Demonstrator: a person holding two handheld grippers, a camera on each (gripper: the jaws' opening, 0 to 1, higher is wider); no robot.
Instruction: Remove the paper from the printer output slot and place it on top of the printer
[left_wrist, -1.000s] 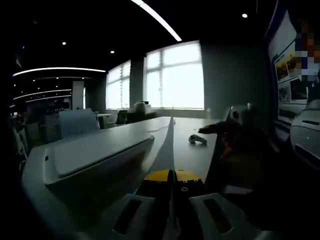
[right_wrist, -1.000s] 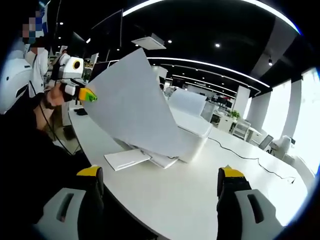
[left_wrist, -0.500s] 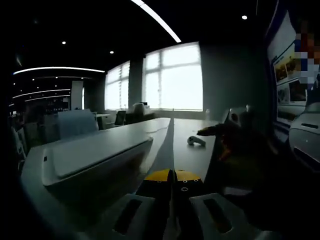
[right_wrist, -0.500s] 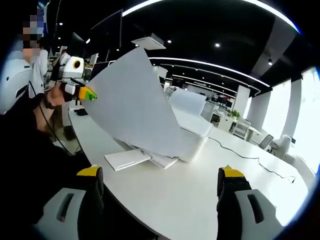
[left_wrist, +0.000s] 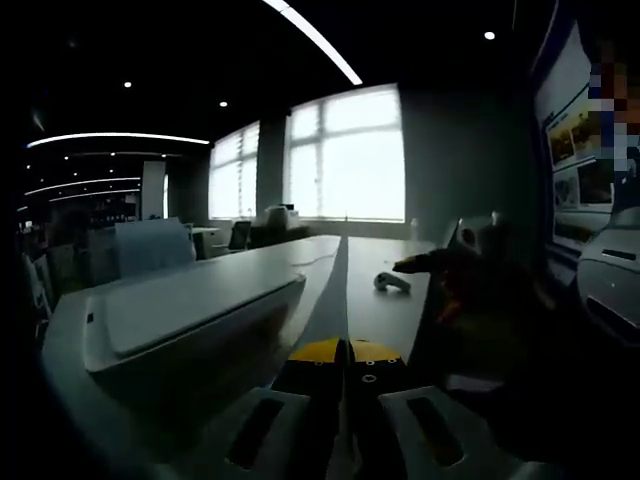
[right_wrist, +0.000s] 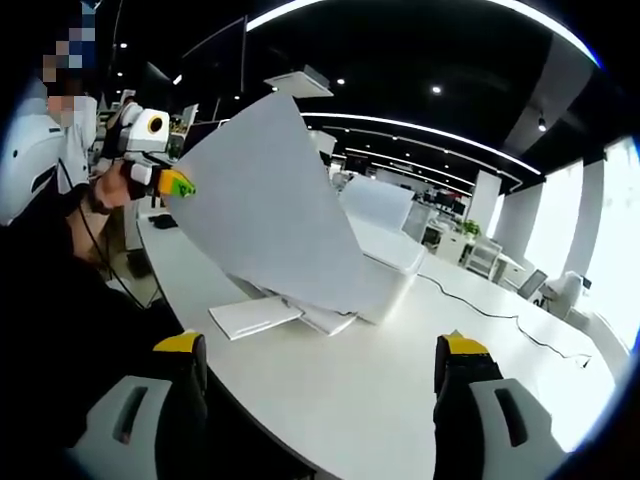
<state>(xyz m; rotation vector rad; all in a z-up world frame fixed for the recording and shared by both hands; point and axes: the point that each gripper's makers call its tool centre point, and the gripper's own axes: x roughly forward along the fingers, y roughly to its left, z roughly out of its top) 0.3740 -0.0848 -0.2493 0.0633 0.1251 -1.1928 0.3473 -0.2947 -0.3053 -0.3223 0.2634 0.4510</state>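
Paper (right_wrist: 270, 210) hangs in the air over the long white table (right_wrist: 360, 390), a big sheet tilted up on its corner, and in the right gripper view that corner is pinched at far left by the left gripper (right_wrist: 178, 186), its yellow-tipped jaws closed flat on the sheet's edge. A person's hand (right_wrist: 108, 190) behind it is mostly lost in shadow, and the body at the left edge is dark and cut off. The sheet covers most of the white printer (right_wrist: 385, 265); only the printer's right end and its raised rear tray show past the paper. Below the sheet's lower edge a flat white tray (right_wrist: 255, 317) sticks out from the printer base onto the table, and whether more sheets lie on it is hard to tell. A thin cable (right_wrist: 500, 317) runs away along the table to the right. The right gripper (right_wrist: 325, 385) hangs low in front, its two jaws wide apart and holding nothing.

The left gripper view is very dim. The printer (left_wrist: 190, 315) sits at left with its flat lid showing, the paper (left_wrist: 345, 300) appears edge-on as a thin line rising from the closed jaws, and a small pale object (left_wrist: 393, 282) lies on the table beyond, too blurred to identify.
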